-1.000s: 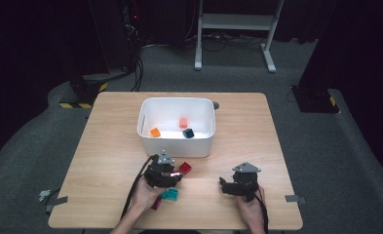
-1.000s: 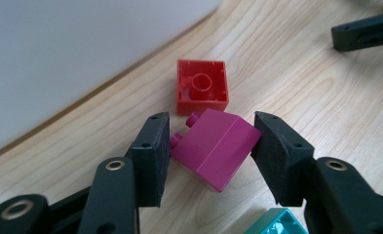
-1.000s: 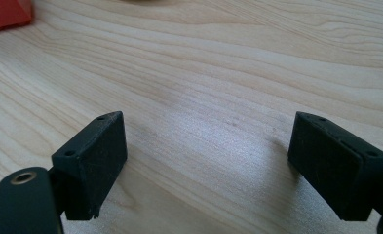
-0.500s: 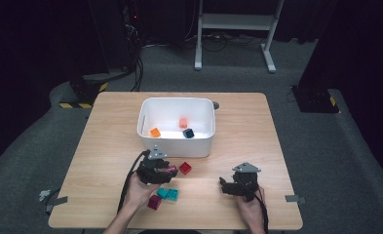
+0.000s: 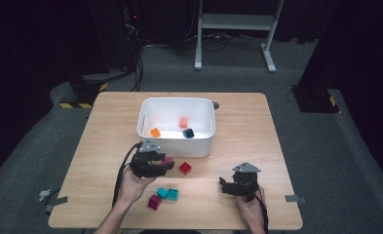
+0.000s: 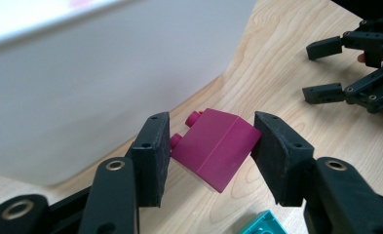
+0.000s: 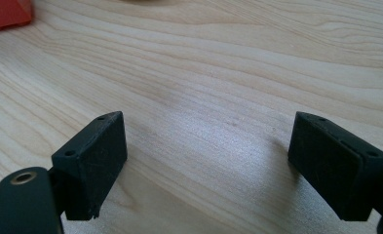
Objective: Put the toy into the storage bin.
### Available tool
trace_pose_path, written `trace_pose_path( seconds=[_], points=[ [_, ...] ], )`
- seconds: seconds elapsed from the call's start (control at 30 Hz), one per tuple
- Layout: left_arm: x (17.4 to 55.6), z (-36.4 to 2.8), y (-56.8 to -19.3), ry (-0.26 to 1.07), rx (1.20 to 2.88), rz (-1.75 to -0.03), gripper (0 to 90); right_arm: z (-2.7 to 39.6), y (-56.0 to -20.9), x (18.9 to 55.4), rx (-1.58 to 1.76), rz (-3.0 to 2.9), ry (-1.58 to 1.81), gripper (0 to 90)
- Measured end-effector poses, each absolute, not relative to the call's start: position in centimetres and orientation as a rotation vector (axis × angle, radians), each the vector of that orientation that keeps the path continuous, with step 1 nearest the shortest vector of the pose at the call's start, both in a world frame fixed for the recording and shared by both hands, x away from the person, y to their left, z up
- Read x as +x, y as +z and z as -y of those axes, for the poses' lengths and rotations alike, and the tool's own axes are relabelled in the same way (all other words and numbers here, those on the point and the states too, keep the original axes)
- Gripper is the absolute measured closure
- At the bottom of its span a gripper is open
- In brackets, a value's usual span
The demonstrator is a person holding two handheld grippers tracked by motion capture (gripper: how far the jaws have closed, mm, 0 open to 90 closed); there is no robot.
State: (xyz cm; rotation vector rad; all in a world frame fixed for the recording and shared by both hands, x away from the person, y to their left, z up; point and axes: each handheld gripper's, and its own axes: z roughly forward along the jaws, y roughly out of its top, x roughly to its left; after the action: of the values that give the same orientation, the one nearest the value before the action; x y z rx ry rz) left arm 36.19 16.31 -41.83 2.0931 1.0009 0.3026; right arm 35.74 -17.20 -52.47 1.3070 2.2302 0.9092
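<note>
**Layout on the counter**

A bin (image 5: 177,127) is sitting at the middle of the counter (image 5: 257,131), toward its far side, and three toy bricks are lying inside it: one (image 5: 155,132) at the left, one (image 5: 182,123) farther back, one (image 5: 188,133) to the right. The left tongs (image 5: 165,163) are hanging just before the bin's near wall, gripping a toy brick (image 6: 213,146) clear of the counter. Another brick (image 5: 184,168) is lying just right of them. Nearer the person, a pair of joined bricks (image 5: 168,194) is resting with a single brick (image 5: 154,202) touching at its left. The right tongs (image 5: 224,185) are sitting well to the right, near the front edge, spread over bare counter.
</note>
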Motion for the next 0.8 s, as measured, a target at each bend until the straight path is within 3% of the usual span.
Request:
trace_pose_path(
  seconds=[0.8],
  points=[
    [38.5, -16.8, -36.3, 0.325, 2.007, -0.94, 49.1, 17.2, -52.5, 35.7, 1.305, -2.231, 0.909, 13.9]
  ],
)
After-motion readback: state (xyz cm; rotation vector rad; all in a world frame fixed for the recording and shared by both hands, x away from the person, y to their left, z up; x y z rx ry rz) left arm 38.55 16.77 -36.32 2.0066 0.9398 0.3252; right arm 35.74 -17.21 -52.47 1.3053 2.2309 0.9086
